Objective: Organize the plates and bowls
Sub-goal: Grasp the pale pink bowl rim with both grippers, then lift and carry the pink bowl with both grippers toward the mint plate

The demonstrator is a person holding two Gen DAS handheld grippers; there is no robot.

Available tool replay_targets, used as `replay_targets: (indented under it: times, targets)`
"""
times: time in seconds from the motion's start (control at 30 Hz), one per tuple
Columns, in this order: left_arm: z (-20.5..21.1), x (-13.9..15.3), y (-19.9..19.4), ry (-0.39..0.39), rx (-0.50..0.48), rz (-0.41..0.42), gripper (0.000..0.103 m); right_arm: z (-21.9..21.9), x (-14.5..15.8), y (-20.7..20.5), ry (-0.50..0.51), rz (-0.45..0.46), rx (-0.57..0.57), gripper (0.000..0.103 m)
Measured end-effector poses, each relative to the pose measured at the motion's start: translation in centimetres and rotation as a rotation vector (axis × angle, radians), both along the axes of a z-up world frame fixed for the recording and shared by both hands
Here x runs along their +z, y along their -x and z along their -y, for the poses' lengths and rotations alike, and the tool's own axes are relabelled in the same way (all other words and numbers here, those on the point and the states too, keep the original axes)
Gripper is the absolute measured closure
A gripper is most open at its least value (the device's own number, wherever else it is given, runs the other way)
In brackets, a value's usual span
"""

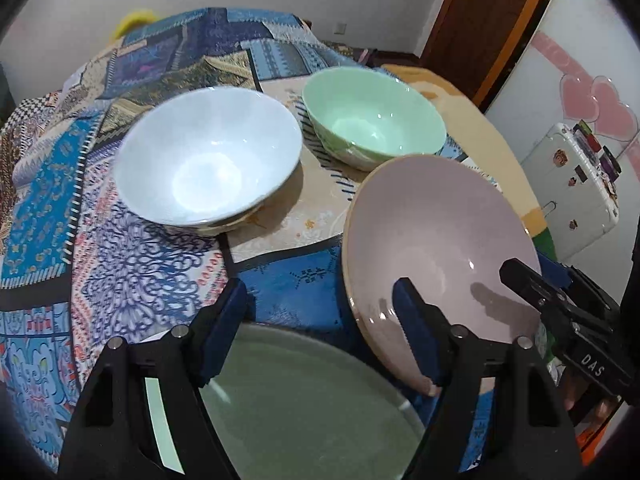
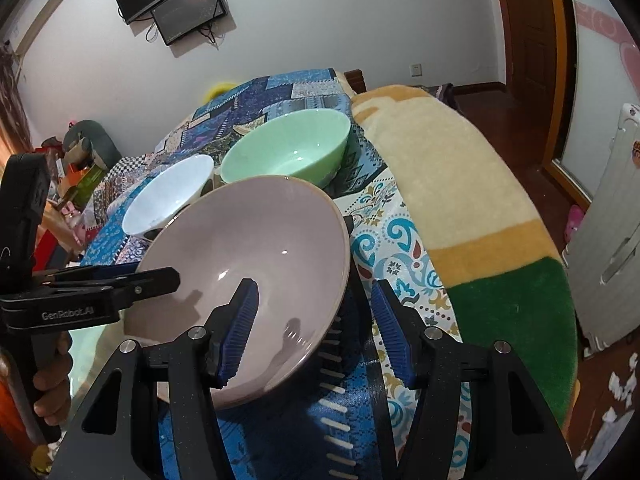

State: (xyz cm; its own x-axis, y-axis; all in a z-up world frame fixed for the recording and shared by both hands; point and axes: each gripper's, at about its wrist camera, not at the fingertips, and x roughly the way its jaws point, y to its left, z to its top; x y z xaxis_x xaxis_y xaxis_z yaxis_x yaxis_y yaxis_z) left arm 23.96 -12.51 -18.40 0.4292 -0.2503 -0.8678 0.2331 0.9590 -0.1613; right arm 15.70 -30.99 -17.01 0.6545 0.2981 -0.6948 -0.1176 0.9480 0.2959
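Tools angled downward, straddling pink bowl rim

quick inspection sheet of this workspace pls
surface: patchwork cloth covers the table
job's things: white bowl and green bowl upright; pink bowl tilted; green plate nearest
clutter: yellow item at far edge
grippers: left gripper open, straddling pink bowl's rim; right gripper straddles rim, grip unclear
cables: dangling under wall screens
surroundings: blanket, door
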Motion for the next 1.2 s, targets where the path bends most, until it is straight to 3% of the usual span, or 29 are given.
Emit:
replay_targets:
  times: [0.07, 0.17, 0.3, 0.47, 0.67, 0.9, 1.2]
  targets:
    - [0.4, -0.5, -0.4, 0.004, -0.009, -0.019, 0.045, 0.0, -0.3, -0.2, -0.005, -0.011, 0.003, 0.055]
    - [1.0, -1.2, -0.9, 0.022, -0.036, -0.050, 0.053, 0.0, -0.7, -0.6, -0.009, -0.032, 0.010, 0.069]
    - [1.8, -1.6, -1.0, 0.022, -0.074, -0.062, 0.066, 0.2, -1.0, -0.7, -0.051, -0.044, 0.020, 0.079]
    - [2.5, -1.7, -0.8, 0.012, -0.103, -0.039, 0.081, -0.2, -0.7, -0.7, -0.038, -0.033, 0.017, 0.081]
    - [3.3, -1.7, -0.1, -0.029, -0.111, -0.002, 0.082, 0.1, -0.4, -0.9, -0.063, -0.043, 0.004, 0.081]
    - [3.2, -1.3, 0.6, -0.011, -0.110, -0.009, 0.082, 0.3, 0.5, -0.6, -0.066, -0.019, -0.002, 0.080]
    - [2.9, 0.9, 2.2, 0.002, -0.109, 0.055, 0.082, -0.1, 2.2, 0.3, -0.063, 0.024, 0.005, 0.080]
